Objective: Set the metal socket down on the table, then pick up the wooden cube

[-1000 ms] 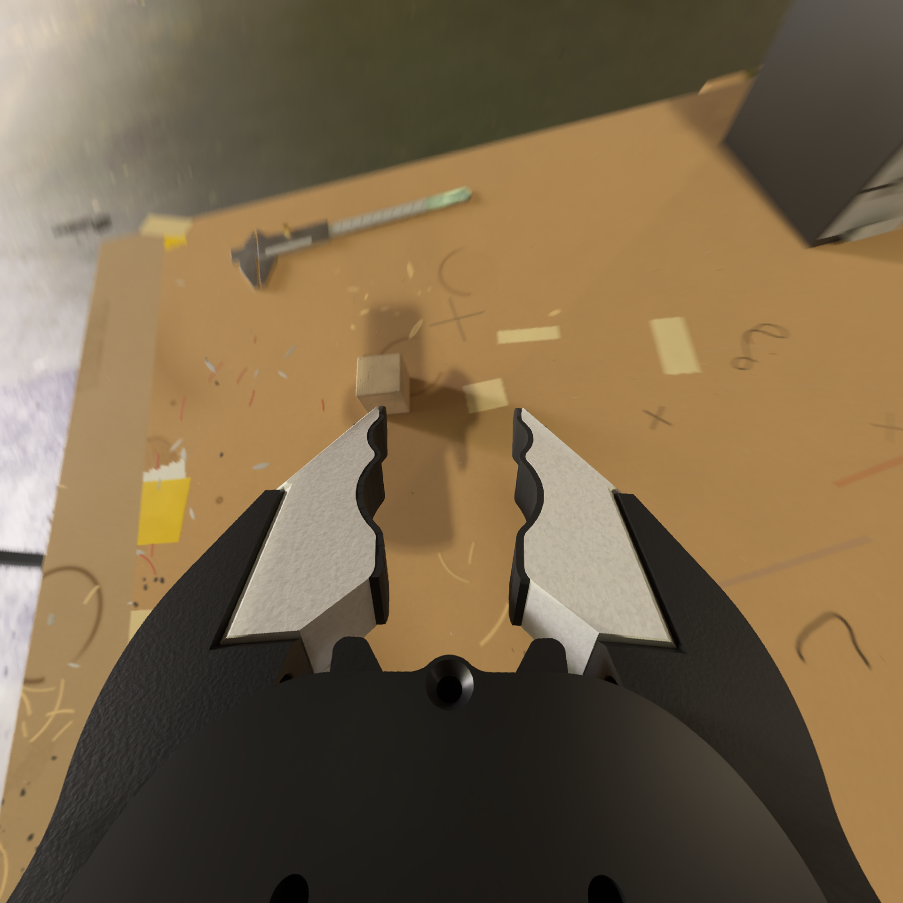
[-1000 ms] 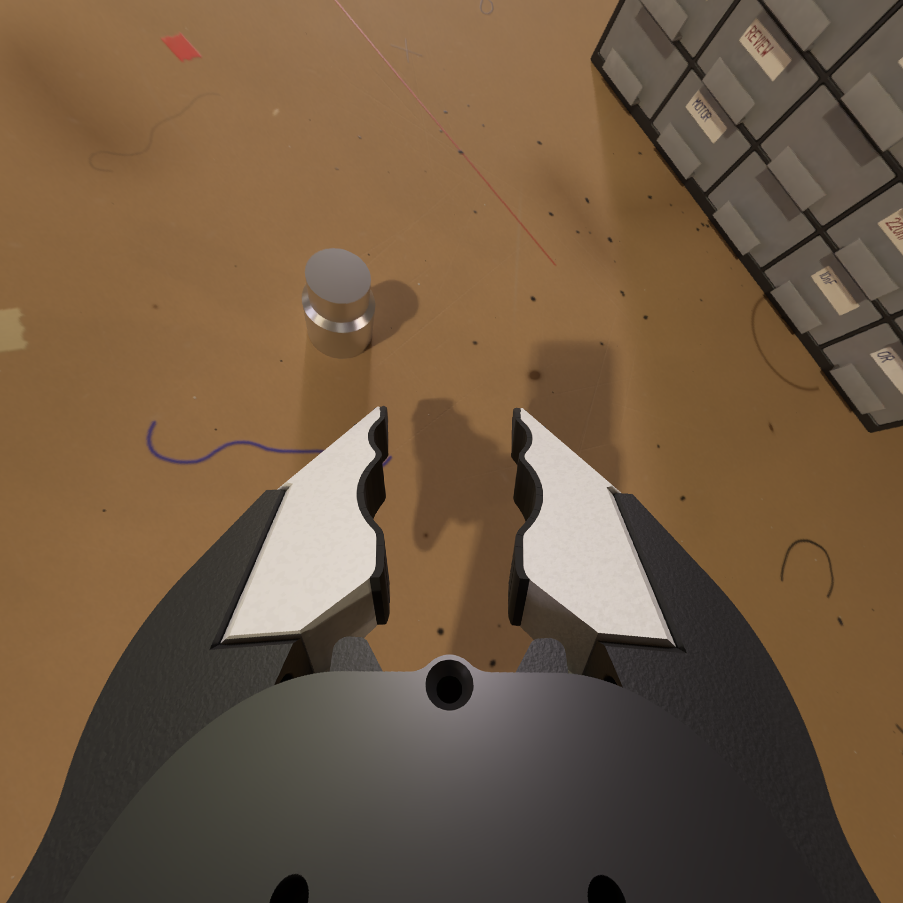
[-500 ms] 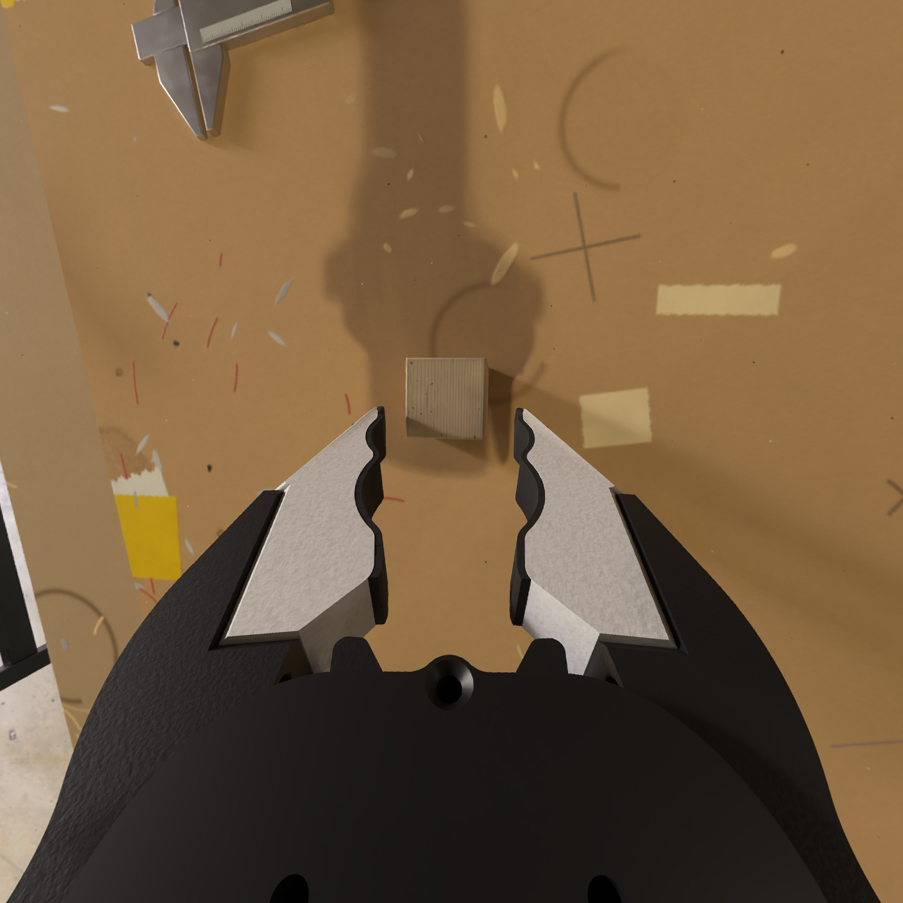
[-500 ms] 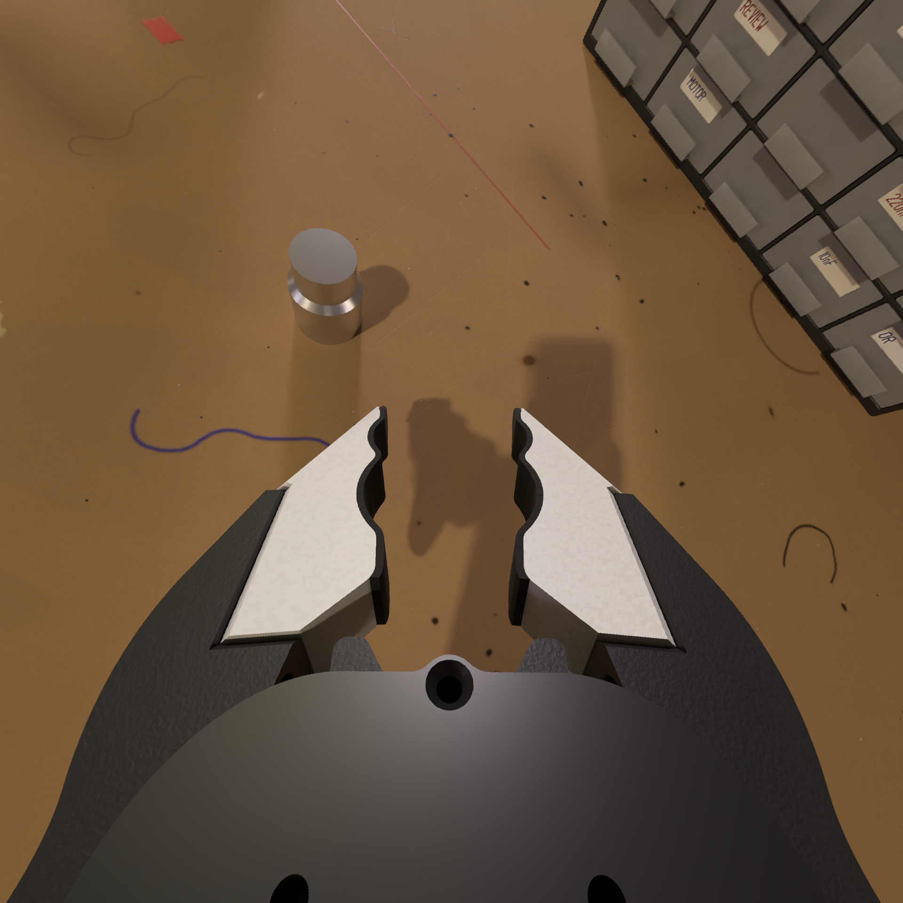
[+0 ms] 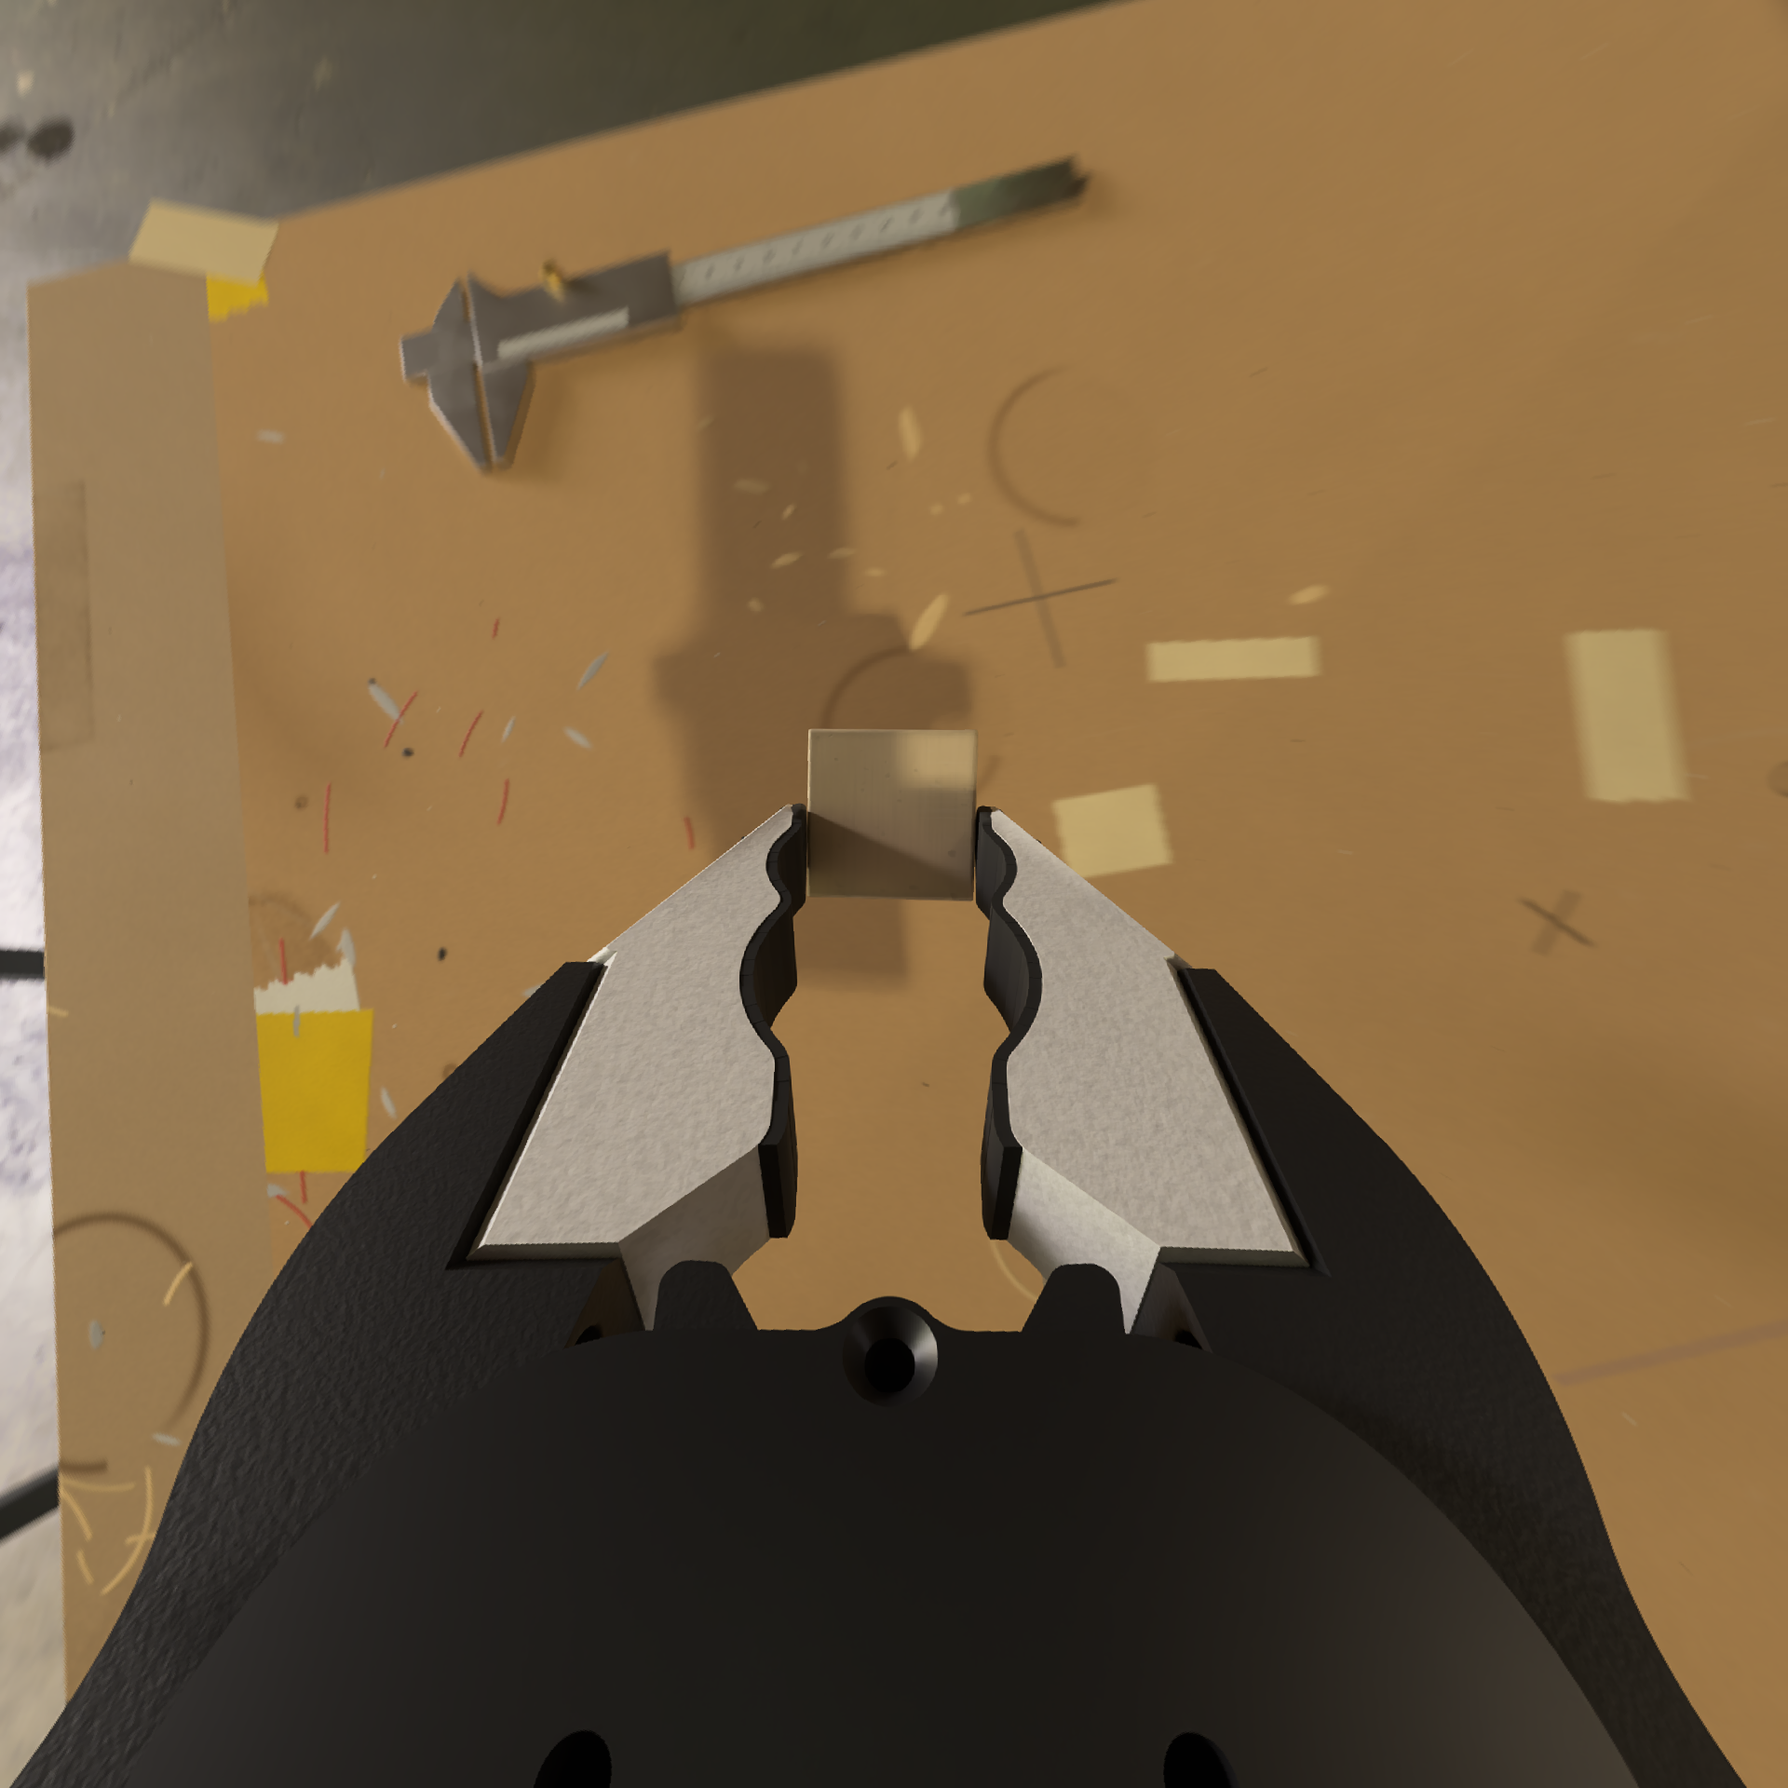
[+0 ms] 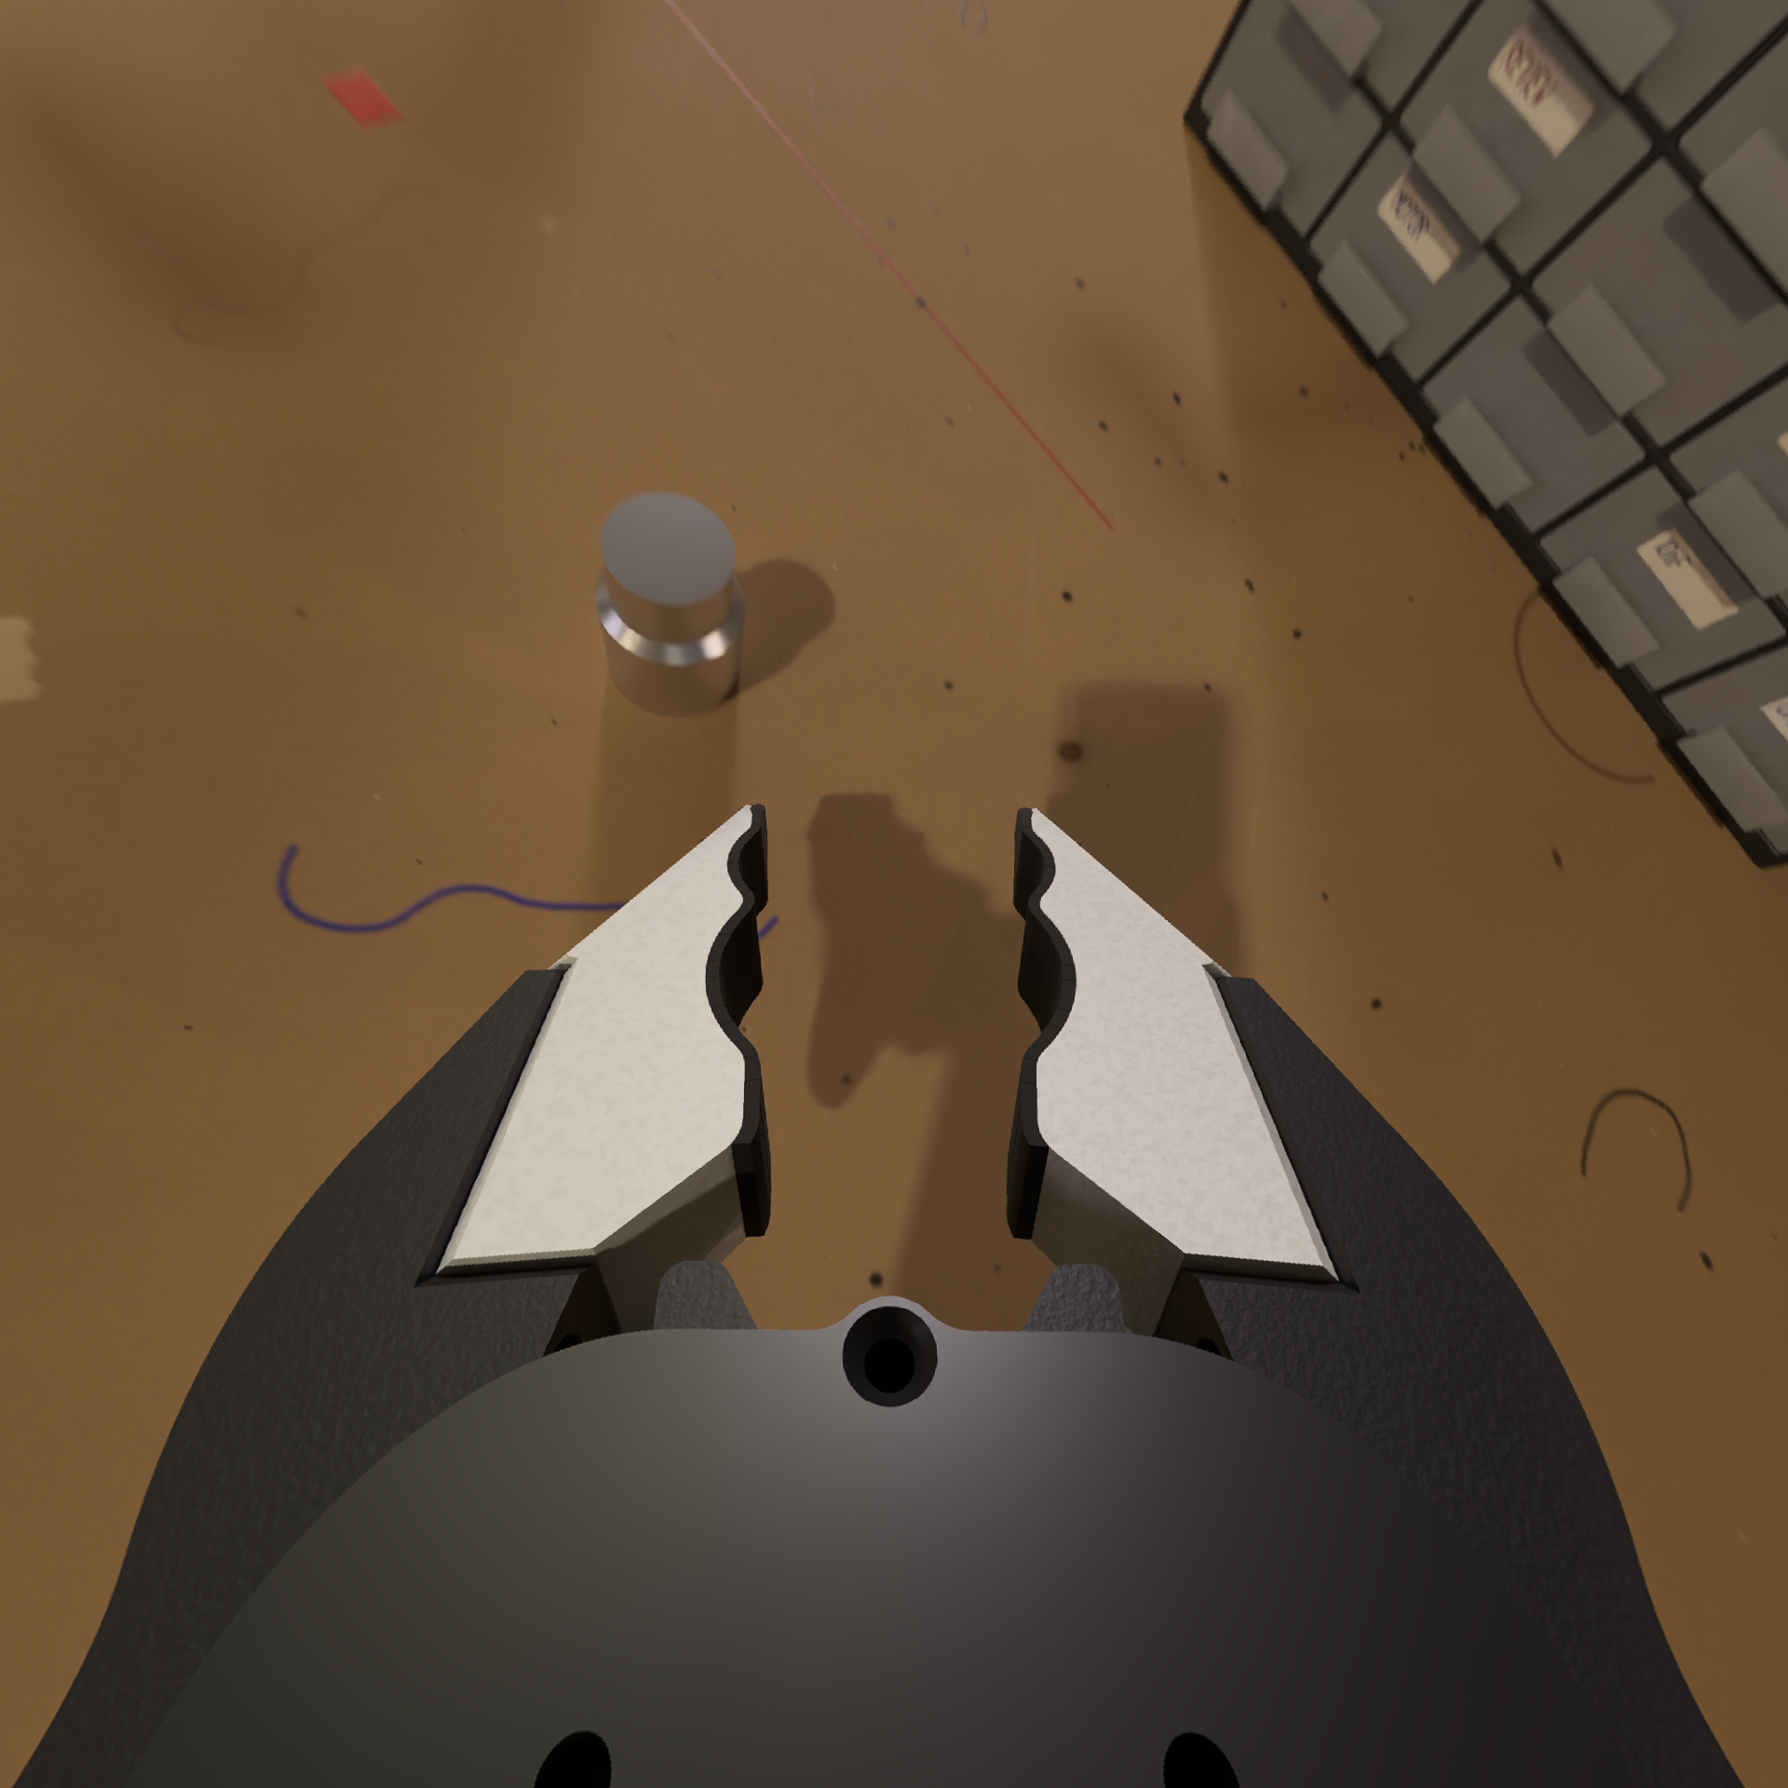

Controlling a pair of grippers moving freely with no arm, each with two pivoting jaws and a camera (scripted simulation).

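The wooden cube [image 5: 890, 813] is a pale block pinched between the tips of my left gripper [image 5: 888, 824], which is shut on it. The cube's shadow falls on the brown table [image 5: 1355, 1016] just below it, so it looks held a little above the surface. The metal socket [image 6: 670, 605], a short shiny cylinder, stands upright on the table [image 6: 387, 435], ahead and to the left of my right gripper [image 6: 890, 822]. The right gripper is open and empty, with a clear gap between it and the socket.
A steel caliper [image 5: 600, 310] lies at the far left of the table, near its far edge. The table's left edge [image 5: 39, 871] runs close by. Tape patches [image 5: 312, 1088] lie flat. A grey drawer cabinet [image 6: 1567, 319] stands at the right.
My left gripper has moved onto the cube and shut on it, then tilted up with it so the caliper and far edge show again. The right gripper and socket barely moved.
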